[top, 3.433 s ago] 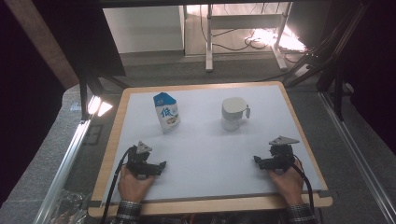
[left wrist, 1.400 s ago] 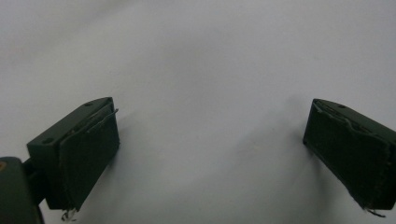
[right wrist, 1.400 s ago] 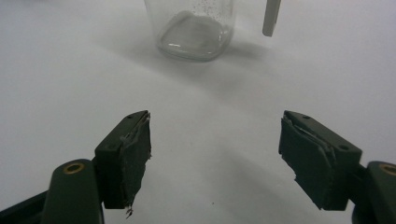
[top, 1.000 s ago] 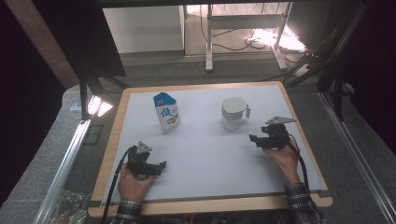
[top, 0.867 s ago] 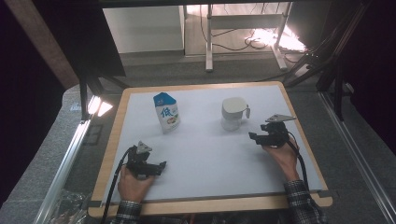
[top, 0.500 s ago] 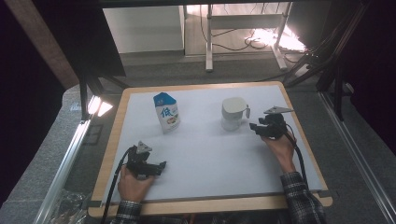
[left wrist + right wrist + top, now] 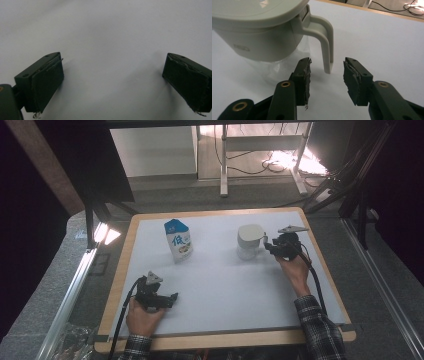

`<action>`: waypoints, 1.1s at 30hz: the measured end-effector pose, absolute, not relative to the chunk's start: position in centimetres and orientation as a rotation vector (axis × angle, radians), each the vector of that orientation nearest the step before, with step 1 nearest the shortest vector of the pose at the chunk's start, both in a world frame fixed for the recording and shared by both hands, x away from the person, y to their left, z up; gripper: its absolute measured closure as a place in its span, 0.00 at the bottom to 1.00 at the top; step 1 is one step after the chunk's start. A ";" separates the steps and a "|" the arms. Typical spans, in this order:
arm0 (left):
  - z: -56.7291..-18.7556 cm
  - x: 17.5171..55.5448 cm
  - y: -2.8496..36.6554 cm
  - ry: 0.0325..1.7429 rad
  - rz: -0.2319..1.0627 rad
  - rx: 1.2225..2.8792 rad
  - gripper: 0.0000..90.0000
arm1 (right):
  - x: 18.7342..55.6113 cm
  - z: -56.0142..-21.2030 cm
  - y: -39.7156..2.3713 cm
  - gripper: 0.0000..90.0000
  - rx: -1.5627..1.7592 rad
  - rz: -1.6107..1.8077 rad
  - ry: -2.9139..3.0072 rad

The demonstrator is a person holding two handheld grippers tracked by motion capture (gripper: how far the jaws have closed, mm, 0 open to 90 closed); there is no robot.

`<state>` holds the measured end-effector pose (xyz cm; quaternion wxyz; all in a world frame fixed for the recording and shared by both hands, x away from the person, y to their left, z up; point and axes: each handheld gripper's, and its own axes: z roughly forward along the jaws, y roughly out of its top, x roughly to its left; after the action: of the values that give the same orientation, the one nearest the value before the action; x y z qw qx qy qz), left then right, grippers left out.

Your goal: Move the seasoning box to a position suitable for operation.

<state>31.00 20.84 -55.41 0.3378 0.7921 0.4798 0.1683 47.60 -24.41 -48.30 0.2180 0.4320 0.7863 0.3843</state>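
Observation:
A clear jug (image 7: pixel 249 241) with a pale lid and a side handle stands at the back right of the white mat. My right gripper (image 7: pixel 267 247) is level, right beside that handle. In the right gripper view the jug (image 7: pixel 259 35) looms close, and its handle (image 7: pixel 326 45) hangs just ahead of the gap of my right gripper (image 7: pixel 326 67). The jaws have just been closing, with the pads clear of the handle. A blue and white milk carton (image 7: pixel 178 241) stands at the back left. My left gripper (image 7: pixel 172 297) (image 7: pixel 112 66) rests open on the mat, nothing between its jaws.
The white mat (image 7: pixel 220 285) covers a wooden table (image 7: pixel 225 340) with a raised rim. Cables trail from both grippers toward the person. A metal rail (image 7: pixel 70 295) runs along the left side, and dark frame posts stand behind the table.
My right gripper has moved away from the person and to the left, up to the jug's handle. The left hand, the jug and the carton have stayed in place.

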 end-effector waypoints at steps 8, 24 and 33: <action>-55.4 31.0 20.8 1.250 0.438 2.064 0.04 | 49.0 -48.4 -23.5 0.65 1.230 1.042 2.171; -55.4 31.0 20.8 1.250 0.439 2.063 0.03 | 50.1 -48.8 -22.2 0.83 1.247 1.027 2.126; -55.4 31.0 20.8 1.250 0.438 2.063 0.04 | 50.0 -49.1 -21.8 0.89 1.255 1.034 2.065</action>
<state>31.00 20.84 -55.41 0.3380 0.7920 0.4797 0.1683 49.96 -21.80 -49.09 0.2541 0.4617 0.7599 0.3806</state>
